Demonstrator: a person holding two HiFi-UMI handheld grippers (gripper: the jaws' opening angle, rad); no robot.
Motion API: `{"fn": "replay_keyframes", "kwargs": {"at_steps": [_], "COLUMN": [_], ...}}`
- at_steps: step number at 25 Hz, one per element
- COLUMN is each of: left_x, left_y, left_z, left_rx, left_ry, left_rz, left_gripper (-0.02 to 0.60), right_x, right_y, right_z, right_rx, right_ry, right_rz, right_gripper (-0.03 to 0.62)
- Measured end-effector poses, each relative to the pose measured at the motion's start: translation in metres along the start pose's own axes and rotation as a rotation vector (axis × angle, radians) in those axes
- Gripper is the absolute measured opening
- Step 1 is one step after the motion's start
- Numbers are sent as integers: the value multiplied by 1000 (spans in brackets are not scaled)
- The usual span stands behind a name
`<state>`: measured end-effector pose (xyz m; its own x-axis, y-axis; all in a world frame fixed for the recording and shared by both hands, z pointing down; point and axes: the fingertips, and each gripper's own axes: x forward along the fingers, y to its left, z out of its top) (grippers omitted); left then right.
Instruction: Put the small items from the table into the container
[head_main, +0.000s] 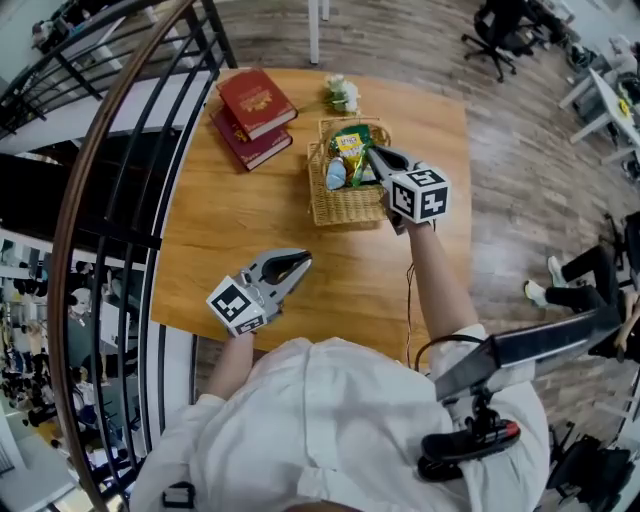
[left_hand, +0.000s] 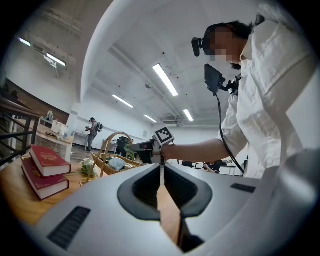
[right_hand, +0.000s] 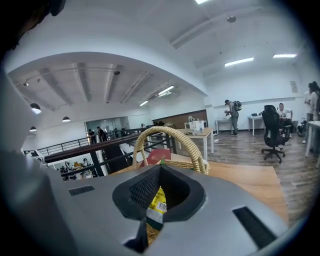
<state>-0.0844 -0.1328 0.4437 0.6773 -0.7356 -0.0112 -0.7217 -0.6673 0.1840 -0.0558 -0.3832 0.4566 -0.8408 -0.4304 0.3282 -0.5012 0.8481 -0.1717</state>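
Note:
A wicker basket (head_main: 345, 205) with a hoop handle (right_hand: 170, 137) stands on the wooden table (head_main: 240, 220). My right gripper (head_main: 372, 151) reaches over its rim, shut on a yellow and green snack packet (head_main: 350, 147). The right gripper view shows that packet (right_hand: 159, 200) pinched between the jaws of my right gripper (right_hand: 160, 166). A pale blue item (head_main: 335, 175) lies inside the basket. My left gripper (head_main: 305, 259) hovers level over the table's near side, shut with nothing in it. In its own view my left gripper (left_hand: 161, 164) points toward the basket (left_hand: 107, 162).
Two red books (head_main: 255, 105) are stacked at the table's far left, next to a small white flower bunch (head_main: 342, 93). A black railing (head_main: 120, 190) runs along the table's left edge. Office chairs and desks stand on the floor to the right.

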Motion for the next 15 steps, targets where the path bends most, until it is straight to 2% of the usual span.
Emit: {"fn": "replay_keyframes", "kwargs": {"at_steps": [7,15], "left_x": [5,1], "left_y": [6,5], "left_z": [0,-3], "left_rx": [0,-11], "left_ry": [1,-2], "left_rz": [3,14], "left_gripper": [8,8], "right_x": [16,26], "right_y": [-1,-3], "right_z": [0,-4], "right_rx": [-13,-137], "right_ry": [-10,20], "right_rz": [-30,-65], "right_gripper": [17,20]}}
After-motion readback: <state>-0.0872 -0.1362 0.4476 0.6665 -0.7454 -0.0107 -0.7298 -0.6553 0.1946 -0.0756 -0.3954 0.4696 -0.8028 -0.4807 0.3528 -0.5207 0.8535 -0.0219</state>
